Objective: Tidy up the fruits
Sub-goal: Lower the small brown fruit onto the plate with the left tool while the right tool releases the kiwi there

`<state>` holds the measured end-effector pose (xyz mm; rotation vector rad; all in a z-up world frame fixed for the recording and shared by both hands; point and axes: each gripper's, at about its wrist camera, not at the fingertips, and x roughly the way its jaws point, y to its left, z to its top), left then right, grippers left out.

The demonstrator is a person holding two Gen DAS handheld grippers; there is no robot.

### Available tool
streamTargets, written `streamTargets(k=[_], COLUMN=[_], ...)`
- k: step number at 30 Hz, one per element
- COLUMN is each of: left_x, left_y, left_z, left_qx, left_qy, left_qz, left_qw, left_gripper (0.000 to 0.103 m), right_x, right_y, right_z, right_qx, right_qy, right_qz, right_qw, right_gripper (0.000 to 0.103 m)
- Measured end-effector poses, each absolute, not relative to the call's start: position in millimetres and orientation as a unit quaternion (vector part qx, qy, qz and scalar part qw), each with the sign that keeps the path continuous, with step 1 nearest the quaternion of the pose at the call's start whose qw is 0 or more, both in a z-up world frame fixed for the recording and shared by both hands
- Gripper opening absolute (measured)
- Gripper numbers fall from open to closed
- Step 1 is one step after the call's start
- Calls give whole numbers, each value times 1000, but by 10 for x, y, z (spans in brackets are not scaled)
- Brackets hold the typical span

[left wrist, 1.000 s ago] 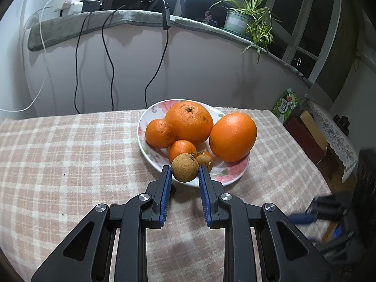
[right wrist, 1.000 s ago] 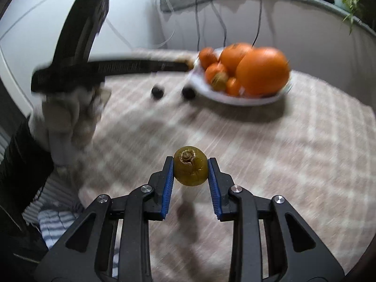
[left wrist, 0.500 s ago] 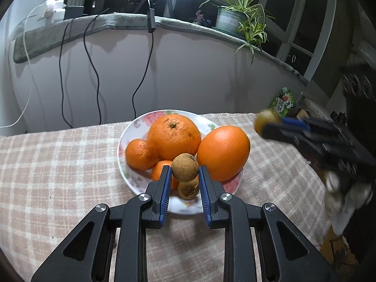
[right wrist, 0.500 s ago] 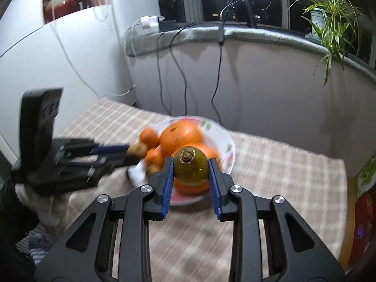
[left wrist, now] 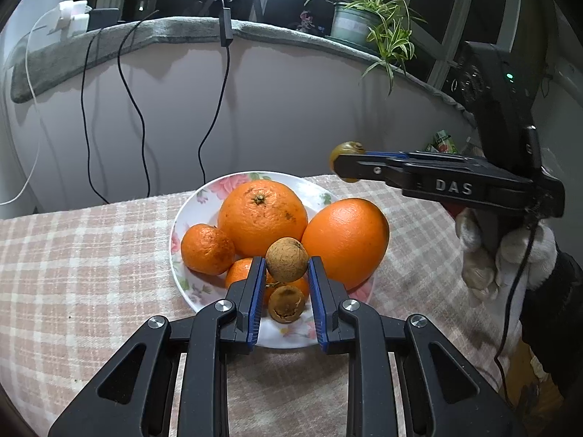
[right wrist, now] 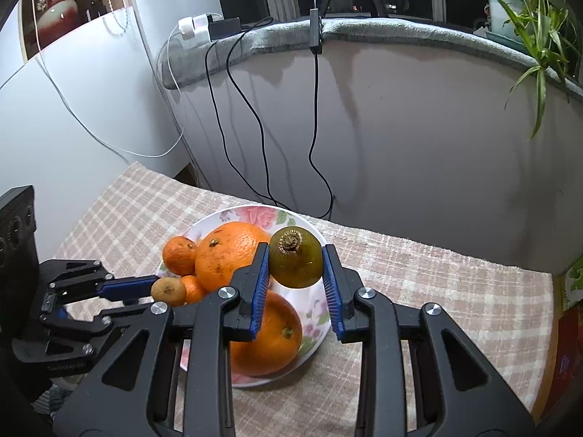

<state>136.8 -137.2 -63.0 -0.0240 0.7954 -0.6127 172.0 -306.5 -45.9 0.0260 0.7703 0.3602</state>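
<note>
Small round tan-brown fruit with a rough skin (left wrist: 286, 259), pinched between the blue pads of the left gripper (left wrist: 286, 271), at the centre of the left wrist view, hanging above the near part of a white floral plate (left wrist: 204, 196). In the right wrist view, same fruit (right wrist: 168, 291) at the tip of that gripper (right wrist: 160, 289), lower left of the frame, over the plate's left edge.

Olive-green round fruit with a dry brown stem end (right wrist: 296, 258), clamped between the pads of the right gripper (right wrist: 296, 273), mid-frame in the right wrist view, above the plate's (right wrist: 255, 215) right half. From the left wrist view, same green fruit (left wrist: 346, 154) at centre right, held high at the tip of the right gripper (left wrist: 344, 164), above the plate's far right rim.

On the plate: a big orange with a stem scar (left wrist: 262, 216), a smooth big orange (left wrist: 344, 242) at its right, a small mandarin (left wrist: 207, 248) at left, another small orange (left wrist: 238, 273) partly hidden, and a brownish fruit with a broken top (left wrist: 286, 304) nearest the lens.

Underneath, a beige checked tablecloth (left wrist: 80, 262). At right edge, a gloved hand (left wrist: 503, 258) around the right gripper's handle. Behind, a grey padded ledge (left wrist: 175, 29) with black cables (left wrist: 136, 109) and a potted spider plant (left wrist: 368, 22), upper right.
</note>
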Motion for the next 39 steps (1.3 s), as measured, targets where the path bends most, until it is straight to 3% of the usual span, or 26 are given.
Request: streamTargets(k=[12, 14, 16, 24, 37, 39], left_x=[1389, 1386, 1378, 1339, 1159, 1128], left_y=[-1397, -1400, -1389, -1335, -1182, -1155], left_z=[-636, -629, -620, -586, -491, -482], left_qx=[-12, -10, -11, -15, -19, -19], left_qy=[385, 385, 383, 380, 369, 367], left_qz=[-288, -289, -287, -285, -276, -274], left_qw=[877, 877, 878, 880, 887, 889], left_gripper=[22, 28, 34, 35, 35, 40], right_x=[1799, 1795, 1783, 1694, 1376, 1346], right_y=[-2994, -2991, -2992, -3000, -2947, -2940], right_z=[-420, -418, -401, -332, -230, -232], right_qx=[7, 6, 7, 7, 4, 10], right_qy=[380, 380, 375, 363, 320, 318], right_qz=[177, 177, 175, 167, 139, 139], right_qw=[908, 908, 910, 917, 937, 938], right_gripper=[31, 36, 56, 64, 64, 64])
